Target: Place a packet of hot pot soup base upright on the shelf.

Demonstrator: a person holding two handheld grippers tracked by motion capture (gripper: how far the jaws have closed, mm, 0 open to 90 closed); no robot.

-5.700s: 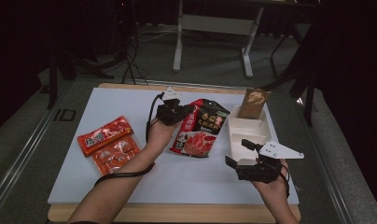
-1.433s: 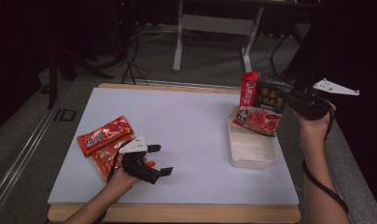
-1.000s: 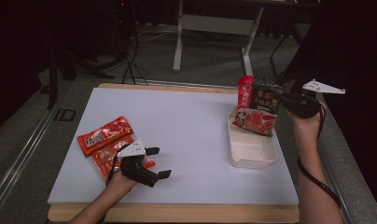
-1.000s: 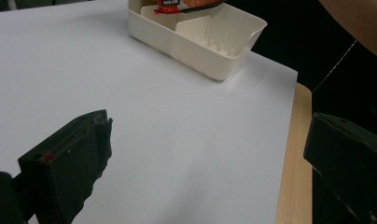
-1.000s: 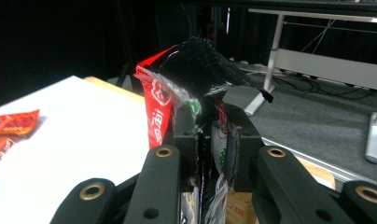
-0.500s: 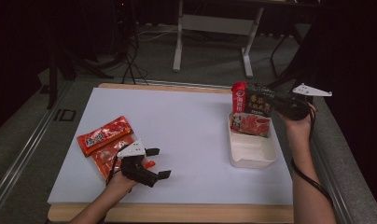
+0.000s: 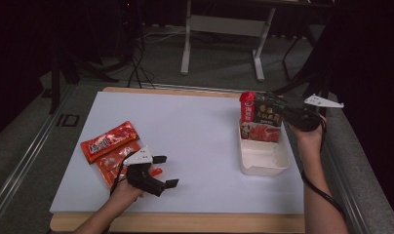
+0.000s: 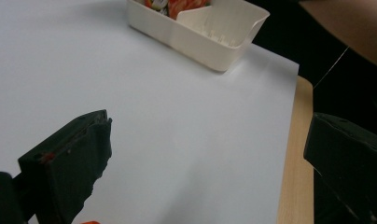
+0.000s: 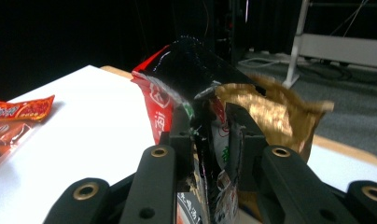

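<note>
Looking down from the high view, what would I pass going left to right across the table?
Two orange-red snack packets → left gripper, fingers apart over bare white sheet → cream tray with a red-and-black pouch standing in it → right gripper clamped on that pouch.

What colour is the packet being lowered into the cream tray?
The packet is red and black with printed food pictures, clearest in the high view.

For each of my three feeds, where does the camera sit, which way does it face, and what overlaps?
High view: above the table's near edge, facing forward and down; both forearms and each hand-held gripper, left, right.
Left gripper view: along open jaws toward the cream bin.
Right gripper view: jaws on the red-black packet.
Shared: bin, packet.
</note>
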